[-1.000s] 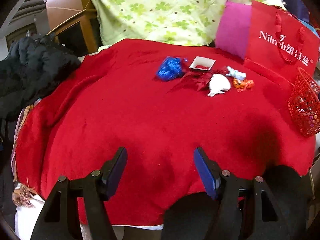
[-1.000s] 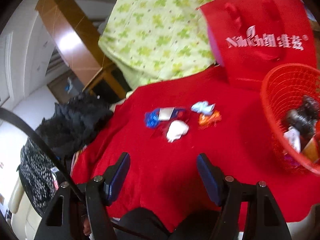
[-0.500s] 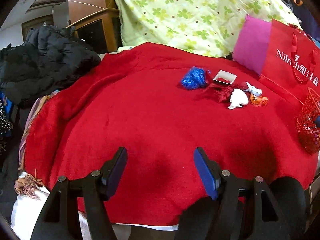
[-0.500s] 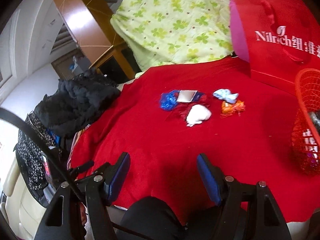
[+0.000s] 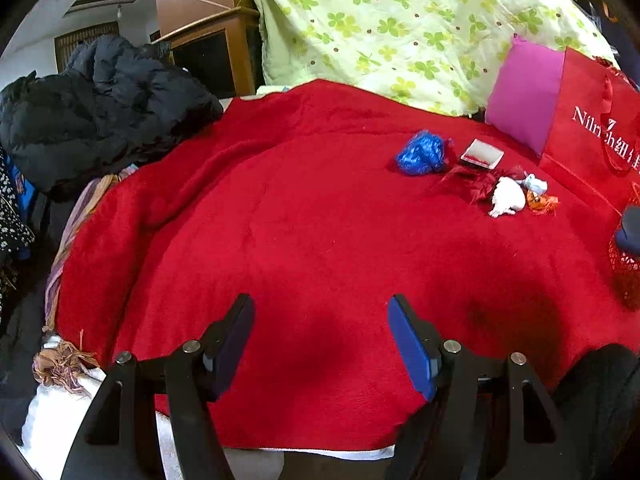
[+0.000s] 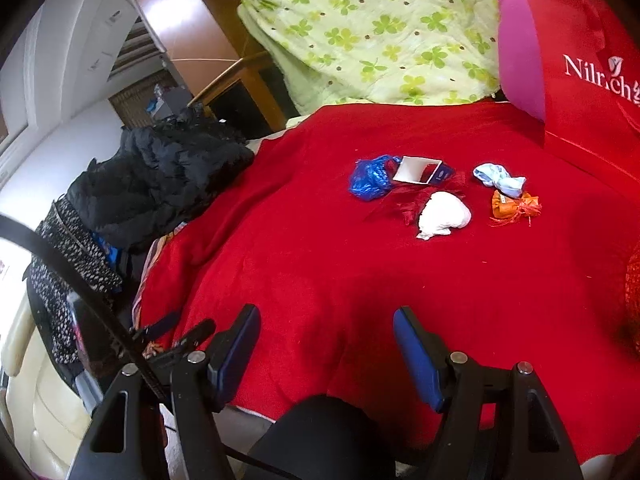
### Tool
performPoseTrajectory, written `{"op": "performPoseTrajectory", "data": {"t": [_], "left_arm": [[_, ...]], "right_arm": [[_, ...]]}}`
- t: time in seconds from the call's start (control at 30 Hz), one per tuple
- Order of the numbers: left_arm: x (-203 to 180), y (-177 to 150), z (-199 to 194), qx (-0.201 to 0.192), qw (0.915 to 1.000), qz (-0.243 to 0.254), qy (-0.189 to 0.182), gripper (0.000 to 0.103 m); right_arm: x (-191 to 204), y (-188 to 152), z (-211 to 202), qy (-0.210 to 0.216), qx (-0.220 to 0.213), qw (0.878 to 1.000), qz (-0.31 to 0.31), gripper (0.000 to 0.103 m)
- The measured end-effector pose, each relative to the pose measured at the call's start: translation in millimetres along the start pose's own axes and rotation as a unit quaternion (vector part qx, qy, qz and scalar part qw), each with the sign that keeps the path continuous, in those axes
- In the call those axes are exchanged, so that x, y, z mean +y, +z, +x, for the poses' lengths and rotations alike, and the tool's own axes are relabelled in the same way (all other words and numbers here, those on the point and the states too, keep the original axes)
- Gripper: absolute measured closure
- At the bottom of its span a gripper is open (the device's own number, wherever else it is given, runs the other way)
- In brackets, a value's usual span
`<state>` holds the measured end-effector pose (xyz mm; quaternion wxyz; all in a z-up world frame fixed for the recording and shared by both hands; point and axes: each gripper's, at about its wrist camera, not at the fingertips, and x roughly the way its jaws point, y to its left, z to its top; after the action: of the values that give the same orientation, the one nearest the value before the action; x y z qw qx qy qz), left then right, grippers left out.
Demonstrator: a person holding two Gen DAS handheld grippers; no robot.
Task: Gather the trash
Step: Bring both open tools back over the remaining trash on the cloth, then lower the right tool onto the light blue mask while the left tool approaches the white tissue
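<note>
- Left claw (image 5: 320,336) is hanging over the near edge of the red blanket (image 5: 280,220), jaws standing well apart with nothing between them, just bare blanket showing in the gap.
- Right claw (image 6: 326,340) is doing the same thing on its side, gaping open and gripping nothing, well short of the trash.
- The trash is all sitting bunched together on the far right part of the blanket: a crumpled blue wrapper (image 5: 421,153), a small open white box (image 5: 481,154) just beside it, some dark red shreds (image 5: 470,184), a white wad (image 5: 506,197), a pale blue scrap (image 5: 535,185) and an orange wrapper (image 5: 542,202).
- From the right wrist view the white wad (image 6: 443,214) is lying right against the red shreds, with the orange wrapper (image 6: 514,206) a bit apart to its right.
- A red mesh basket (image 5: 628,268) is peeking in at the right edge, near the pile but not touching it.
- A red paper bag (image 5: 588,128) is standing behind the trash, a pink cushion (image 5: 524,110) leaning beside it.
- A black jacket (image 5: 100,108) is lying heaped off the blanket's left side.
</note>
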<state>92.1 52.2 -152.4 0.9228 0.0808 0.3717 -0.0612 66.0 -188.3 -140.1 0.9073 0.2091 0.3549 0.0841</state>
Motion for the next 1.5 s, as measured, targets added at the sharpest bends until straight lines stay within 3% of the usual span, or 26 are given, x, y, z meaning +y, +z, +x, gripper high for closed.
{"op": "performPoseTrajectory", "data": {"t": [0.43,0.87,1.5], "left_arm": [[-14.2,0.1,45.4,0.043,0.9989,0.019,0.000,0.033],[-67.6,48.1,56.6,0.013,0.9972,0.070,-0.022,0.033],[-124.1,65.3,75.0,0.018,0.9921,0.119,-0.037,0.033]], "right_arm": [[-91.7,27.4,36.6,-0.058,-0.013,0.993,0.106,0.030],[-117.0,51.5,44.5,-0.060,-0.038,0.992,0.105,0.030],[-167.9,68.4,60.7,-0.061,-0.043,0.983,0.167,0.030]]}}
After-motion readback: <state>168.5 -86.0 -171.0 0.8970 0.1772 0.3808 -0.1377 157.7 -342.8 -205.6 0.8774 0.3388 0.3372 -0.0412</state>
